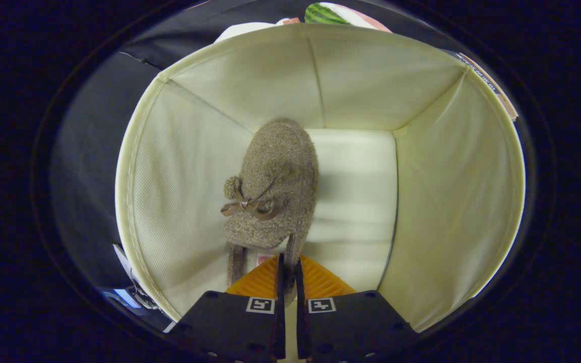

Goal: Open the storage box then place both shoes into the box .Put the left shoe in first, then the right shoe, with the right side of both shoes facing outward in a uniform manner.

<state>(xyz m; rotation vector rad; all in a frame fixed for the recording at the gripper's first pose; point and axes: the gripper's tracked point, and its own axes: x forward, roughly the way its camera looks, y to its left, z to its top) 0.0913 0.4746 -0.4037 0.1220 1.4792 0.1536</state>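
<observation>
Hand-held gripper (288,272) is pinching the shoe (275,186) by its heel rim, fingers nearly closed, lowering it inside the box (452,166), left of centre. Best setting it against the left wall, leaving room alongside.

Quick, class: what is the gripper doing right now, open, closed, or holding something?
Gripper: closed, both fingers pinching the rim of the fuzzy brown shoe, which hangs inside the open cream storage box.
</observation>
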